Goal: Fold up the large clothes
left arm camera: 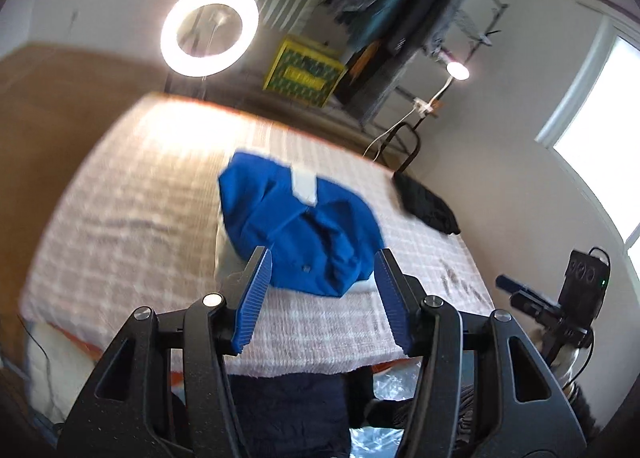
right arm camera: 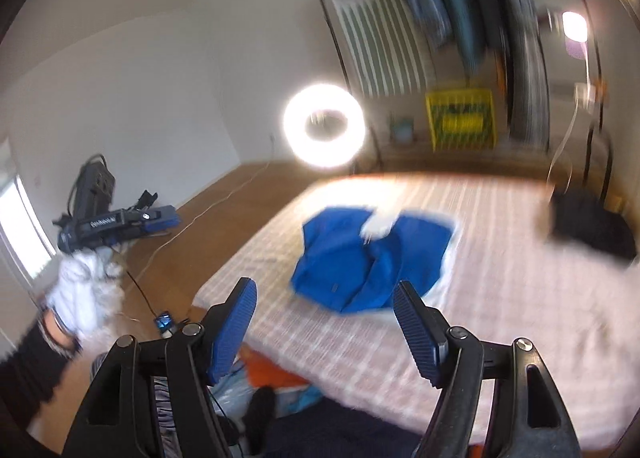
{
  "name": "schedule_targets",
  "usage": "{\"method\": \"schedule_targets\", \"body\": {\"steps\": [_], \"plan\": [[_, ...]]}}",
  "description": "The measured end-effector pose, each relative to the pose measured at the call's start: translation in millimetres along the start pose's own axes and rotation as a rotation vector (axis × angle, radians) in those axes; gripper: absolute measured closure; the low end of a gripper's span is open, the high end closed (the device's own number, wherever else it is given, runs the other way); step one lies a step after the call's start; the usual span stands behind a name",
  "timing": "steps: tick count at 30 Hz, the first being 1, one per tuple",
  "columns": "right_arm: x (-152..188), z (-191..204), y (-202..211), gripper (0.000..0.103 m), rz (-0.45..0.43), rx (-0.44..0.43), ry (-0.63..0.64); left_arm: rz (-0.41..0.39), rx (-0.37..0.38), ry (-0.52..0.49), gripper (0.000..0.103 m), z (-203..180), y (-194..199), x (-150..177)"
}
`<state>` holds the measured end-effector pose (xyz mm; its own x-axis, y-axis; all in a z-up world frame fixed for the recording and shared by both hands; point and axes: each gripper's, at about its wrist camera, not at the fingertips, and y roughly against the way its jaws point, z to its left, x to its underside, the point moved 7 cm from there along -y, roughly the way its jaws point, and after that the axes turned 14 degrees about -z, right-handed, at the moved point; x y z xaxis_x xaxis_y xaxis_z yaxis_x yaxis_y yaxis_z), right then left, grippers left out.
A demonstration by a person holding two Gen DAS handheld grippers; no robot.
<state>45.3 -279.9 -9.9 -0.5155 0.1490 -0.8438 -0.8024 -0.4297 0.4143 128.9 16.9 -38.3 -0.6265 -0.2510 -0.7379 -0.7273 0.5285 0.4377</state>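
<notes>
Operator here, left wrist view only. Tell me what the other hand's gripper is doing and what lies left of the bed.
Observer: The right gripper is open, nothing between its fingers, above the bed's near edge.
Operator: Report the floor to the left.
Observer: A cable runs across the wooden floor, and a small lit device lies by the bed corner.
Operator: Confirm my gripper from outside.
Observer: The left gripper is held off the bed's left side, clear of the blue garment.

Black claw (left arm camera: 324, 290) frames, ribbed blue pads (right arm camera: 416, 334), silver screws; black sleeve (right arm camera: 24, 370).
</notes>
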Motion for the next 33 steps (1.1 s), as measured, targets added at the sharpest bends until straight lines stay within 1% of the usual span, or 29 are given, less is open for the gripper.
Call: {"method": "schedule_targets", "body": {"steps": [4,7,9,11,15,16,17,18,19,20,21,22,23,24,25,27,30,31,33], "plan": [[41.0,-23.4,-59.6,0.03,0.1,0.019,-0.105,0.106,-0.06,0.07,0.048,33.5,-63.0,43.2],[64.9,-42.5,-99.9,0.03,0.184,0.043,-0.206,0.158,-0.092,0.094,0.048,46.5,-101.9,66.6],[76.8,-49.2,-121.3,0.03,0.227,0.039,-0.253,0.177,-0.114,0.09,0.048,52.5,-120.7,73.8],[87.4,-56.9,-141.7,0.03,0.264,0.048,-0.27,0.2,-0.134,0.078,0.048,58.1,-138.2,80.8],[106.0,-70.9,-170.1,0.03,0.309,0.043,-0.36,0.233,-0.189,0.031,0.048,68.2,-164.4,90.8],[110.1,-73.9,-176.1,0.03,0.321,0.044,-0.375,0.24,-0.197,0.033,0.049,70.4,-169.4,92.9],[114.1,-76.6,-181.9,0.031,0.33,0.048,-0.385,0.243,-0.198,0.036,0.054,73.3,-172.8,93.7],[117.6,-78.9,-187.3,0.036,0.339,0.045,-0.397,0.246,-0.197,0.037,0.082,74.6,-175.4,95.1],[119.8,-79.3,-191.2,0.043,0.348,0.028,-0.416,0.261,-0.184,0.038,0.094,74.0,-177.9,97.6],[122.2,-78.8,-196.5,0.064,0.351,-0.008,-0.451,0.267,-0.185,0.03,0.094,72.7,-178.8,99.1],[122.2,-77.7,-200.3,0.08,0.348,-0.045,-0.486,0.256,-0.192,0.003,0.097,70.2,-177.6,99.4],[121.3,-76.9,-201.1,0.085,0.342,-0.059,-0.504,0.248,-0.196,-0.017,0.098,67.6,-174.9,99.2],[117.1,-75.6,-197.8,0.095,0.325,-0.061,-0.493,0.239,-0.195,-0.024,0.098,64.3,-171.0,99.1],[111.9,-73.0,-193.2,0.1,0.313,-0.062,-0.466,0.231,-0.186,-0.014,0.098,60.8,-166.9,99.3],[105.0,-70.2,-186.2,0.1,0.296,-0.064,-0.436,0.223,-0.167,0.0,0.098,54.3,-159.2,100.2],[91.0,-65.6,-165.9,0.101,0.249,-0.09,-0.396,0.211,-0.145,-0.023,0.098,43.4,-150.0,102.8],[83.3,-64.8,-144.3,0.102,0.204,-0.115,-0.409,0.21,-0.124,-0.052,0.098,28.9,-140.4,113.4],[88.8,-66.4,-142.8,0.102,0.211,-0.11,-0.403,0.213,-0.131,-0.067,0.099,27.7,-139.9,119.7],[111.1,-75.0,-148.4,0.102,0.269,-0.059,-0.382,0.247,-0.144,-0.077,0.099,30.9,-145.3,132.8]]}}
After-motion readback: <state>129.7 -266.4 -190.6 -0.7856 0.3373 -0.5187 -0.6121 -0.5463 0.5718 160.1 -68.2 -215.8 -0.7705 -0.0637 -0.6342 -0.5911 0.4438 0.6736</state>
